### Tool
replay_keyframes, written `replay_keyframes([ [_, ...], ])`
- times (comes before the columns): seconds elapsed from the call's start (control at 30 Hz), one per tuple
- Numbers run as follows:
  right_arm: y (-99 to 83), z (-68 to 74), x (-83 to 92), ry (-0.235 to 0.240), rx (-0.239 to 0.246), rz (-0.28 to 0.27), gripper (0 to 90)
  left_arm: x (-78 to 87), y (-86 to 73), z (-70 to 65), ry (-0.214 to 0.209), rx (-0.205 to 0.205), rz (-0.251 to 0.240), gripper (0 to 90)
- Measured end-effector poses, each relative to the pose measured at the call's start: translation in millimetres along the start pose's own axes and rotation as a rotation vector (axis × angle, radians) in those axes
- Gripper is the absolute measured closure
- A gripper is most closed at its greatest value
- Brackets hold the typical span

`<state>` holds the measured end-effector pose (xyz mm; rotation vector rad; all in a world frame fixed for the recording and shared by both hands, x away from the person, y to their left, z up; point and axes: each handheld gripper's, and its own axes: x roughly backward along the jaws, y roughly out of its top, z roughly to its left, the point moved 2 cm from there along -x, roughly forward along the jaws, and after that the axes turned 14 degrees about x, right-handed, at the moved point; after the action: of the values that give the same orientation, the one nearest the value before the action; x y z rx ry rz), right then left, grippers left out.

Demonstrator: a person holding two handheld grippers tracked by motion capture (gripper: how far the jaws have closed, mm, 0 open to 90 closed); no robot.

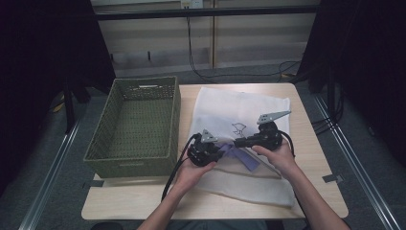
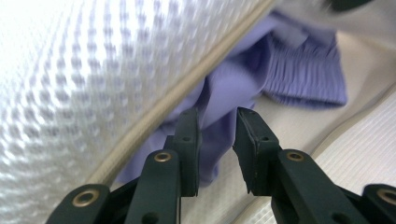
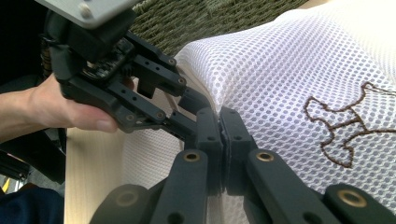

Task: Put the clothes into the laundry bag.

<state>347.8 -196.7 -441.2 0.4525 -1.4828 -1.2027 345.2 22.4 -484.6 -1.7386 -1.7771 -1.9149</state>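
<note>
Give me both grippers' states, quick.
Left gripper: fingers open around the purple cloth, not clamped.
Right gripper: fingers closed on the white mesh bag, pinching its edge.

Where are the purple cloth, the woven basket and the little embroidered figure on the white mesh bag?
purple cloth (image 2: 299, 70), left gripper view, its gathered pleated part.
woven basket (image 1: 98, 146), high view, its left wall.
embroidered figure (image 3: 343, 123), right gripper view, its brown stitched outline.

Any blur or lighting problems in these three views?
High view: dim, dark at both sides, but sharp. Left gripper view: the white mesh bag is blurred, the purple cloth soft, top right corner smeared. Right gripper view: well lit, mesh crisp, no glare.
</note>
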Motion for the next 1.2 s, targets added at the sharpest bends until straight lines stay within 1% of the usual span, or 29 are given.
replay_keyframes([
  [0.07, -0.1, 0.1, -0.8, 0.001, 0.003, 0.003, 88.7, -4.8, -3.7, 2.8, 0.007, 0.009, 0.008, 61.5],
  [0.1, -0.1, 0.5, -1.3, 0.001, 0.003, 0.005, 88.7, -7.0, -5.4, 3.4, 0.017, 0.008, 0.021, 58.5],
  [0.17, 0.0, 1.0, -2.7, 0.003, 0.005, 0.009, 88.6, -12.5, -7.7, 4.5, 0.023, -0.009, 0.044, 55.4],
  [0.2, -0.1, 1.2, -3.5, 0.005, 0.008, 0.012, 88.6, -15.2, -8.5, 3.3, 0.032, -0.002, 0.048, 54.3],
  [0.23, -0.2, 1.4, -4.0, 0.005, 0.009, 0.015, 88.6, -17.4, -9.0, 3.2, 0.046, -0.012, 0.056, 54.1],
  [0.27, -0.3, 1.5, -4.2, 0.004, 0.008, 0.016, 88.6, -20.9, -9.5, 3.3, 0.051, -0.005, 0.048, 55.7],
  [0.3, -0.3, 1.6, -4.1, 0.004, 0.008, 0.017, 88.5, -23.1, -9.6, 3.9, 0.053, -0.003, 0.071, 59.1],
  [0.33, -0.1, 1.7, -3.9, 0.004, 0.009, 0.016, 88.5, -25.1, -9.6, 4.5, 0.055, -0.003, 0.078, 64.6],
  [0.37, 0.2, 2.0, -3.5, 0.004, 0.009, 0.015, 88.5, -26.1, -9.2, 5.2, 0.082, -0.019, 0.059, 70.5],
  [0.4, 0.4, 2.2, -3.1, 0.004, 0.01, 0.014, 88.5, -26.7, -8.2, 5.4, 0.064, 0.003, 0.059, 77.1],
  [0.47, 0.9, 2.7, -2.3, 0.004, 0.009, 0.01, 88.6, -27.8, -5.0, 5.7, 0.08, 0.017, 0.044, 86.1],
  [0.5, 1.0, 2.7, -2.2, 0.005, 0.008, 0.009, 88.6, -28.0, -3.0, 5.4, 0.084, 0.014, 0.06, 87.4],
  [0.57, 1.0, 2.9, -2.5, 0.005, 0.011, 0.012, 88.6, -28.9, 0.7, 3.4, 0.083, 0.008, 0.05, 88.0],
  [0.6, 1.0, 3.2, -2.9, 0.009, 0.012, 0.014, 88.6, -30.3, 2.8, 1.0, 0.07, 0.024, 0.031, 88.1],
  [0.67, 1.3, 4.2, -3.7, 0.012, 0.011, 0.016, 88.7, -29.8, 8.3, -2.8, 0.071, 0.018, 0.014, 88.4],
  [0.77, 1.2, 5.4, -6.3, 0.019, 0.018, 0.023, 88.7, -28.2, 16.2, -6.2, 0.084, 0.007, 0.013, 88.4],
  [0.8, 1.2, 5.8, -7.1, 0.02, 0.022, 0.028, 88.7, -30.4, 17.7, -7.5, 0.074, 0.027, -0.014, 88.4],
  [0.83, 1.3, 6.4, -7.5, 0.022, 0.019, 0.028, 88.7, -30.5, 20.2, -6.3, 0.085, 0.016, -0.005, 88.4],
  [0.87, 1.2, 6.7, -7.8, 0.023, 0.022, 0.031, 88.7, -30.9, 22.1, -5.6, 0.085, 0.023, -0.001, 88.4],
  [0.9, 1.3, 7.0, -7.9, 0.024, 0.023, 0.032, 88.7, -32.4, 23.6, -5.7, 0.085, 0.029, -0.022, 88.3],
  [0.93, 1.3, 7.3, -8.0, 0.027, 0.023, 0.034, 88.8, -32.4, 25.3, -6.6, 0.095, 0.037, -0.024, 88.4],
  [0.97, 1.4, 7.5, -7.9, 0.031, 0.024, 0.034, 88.8, -32.0, 26.7, -5.9, 0.105, 0.029, -0.024, 88.4],
  [1.0, 1.3, 7.6, -8.1, 0.034, 0.027, 0.035, 88.8, -33.0, 27.7, -6.9, 0.109, 0.049, -0.033, 88.4],
  [1.03, 1.3, 7.6, -8.4, 0.038, 0.028, 0.037, 88.8, -35.2, 28.2, -8.3, 0.114, 0.073, -0.057, 88.4],
  [1.07, 1.0, 7.6, -8.7, 0.041, 0.026, 0.038, 88.8, -36.0, 28.4, -7.9, 0.122, 0.072, -0.052, 88.4],
  [1.1, 0.7, 7.5, -9.2, 0.046, 0.025, 0.039, 88.8, -39.5, 28.2, -8.2, 0.124, 0.09, -0.07, 88.4],
  [1.13, 0.2, 7.4, -10.1, 0.049, 0.03, 0.043, 88.9, -40.7, 27.4, -6.9, 0.141, 0.081, -0.055, 88.3],
  [1.17, -0.3, 7.7, -10.7, 0.054, 0.032, 0.051, 88.9, -43.3, 26.5, -6.7, 0.144, 0.085, -0.045, 88.2],
  [1.2, -0.7, 7.8, -11.5, 0.057, 0.033, 0.055, 88.9, -44.2, 25.8, -5.4, 0.146, 0.07, -0.037, 88.0],
])
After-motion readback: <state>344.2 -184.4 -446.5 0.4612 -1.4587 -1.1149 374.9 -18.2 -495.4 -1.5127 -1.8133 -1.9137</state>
